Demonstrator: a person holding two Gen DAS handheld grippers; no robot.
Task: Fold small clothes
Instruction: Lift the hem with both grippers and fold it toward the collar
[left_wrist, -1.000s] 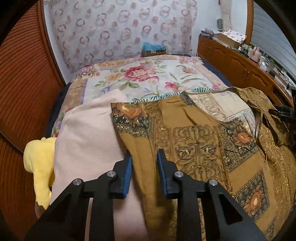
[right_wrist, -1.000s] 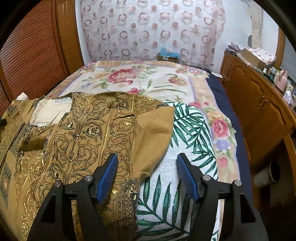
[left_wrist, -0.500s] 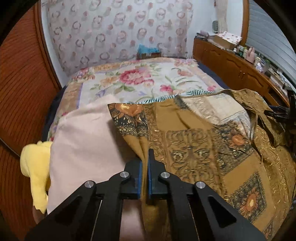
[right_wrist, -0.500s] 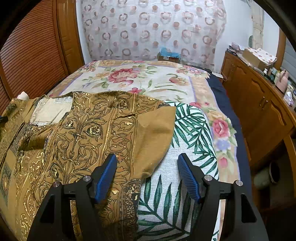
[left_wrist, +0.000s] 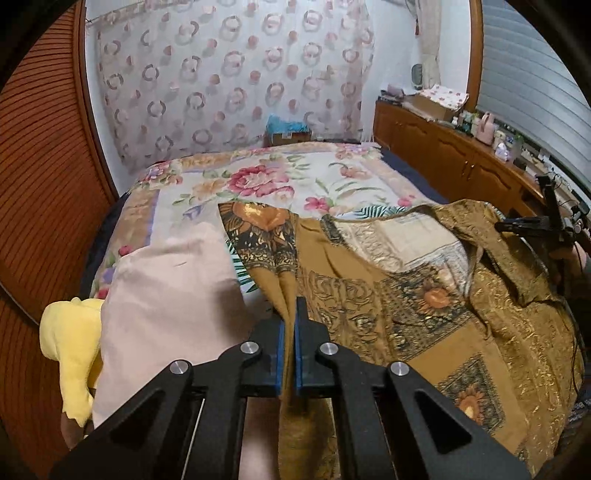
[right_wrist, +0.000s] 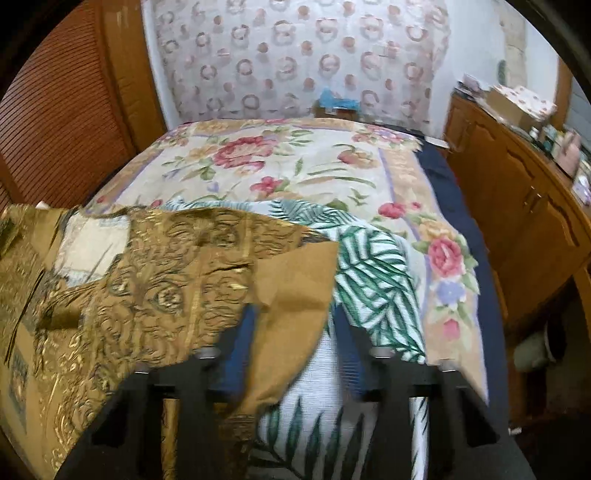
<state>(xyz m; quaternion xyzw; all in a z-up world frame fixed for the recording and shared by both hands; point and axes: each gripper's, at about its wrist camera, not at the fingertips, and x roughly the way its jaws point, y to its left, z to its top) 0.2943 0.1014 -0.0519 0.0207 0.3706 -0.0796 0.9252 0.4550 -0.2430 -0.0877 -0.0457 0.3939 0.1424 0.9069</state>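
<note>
Folding in hand: brown patterned garment (left_wrist: 424, 295) spread on the bed (left_wrist: 258, 184) over a palm-leaf cloth (right_wrist: 369, 258). Left gripper (left_wrist: 290, 314) fingers clamped shut on its near edge. Right gripper (right_wrist: 295, 325) fingers just closing around the plain corner flap, blurred, seemingly not yet pressing. Get a firm pinch on both sides before lifting; raise level and together, edge taut, without snagging the cloth beneath. Beyond the bed, a cardboard box (left_wrist: 290, 136) holding something blue, unclear what.

Right claw (right_wrist: 295, 354) blurred; brown garment (right_wrist: 155, 295) cut off left.
</note>
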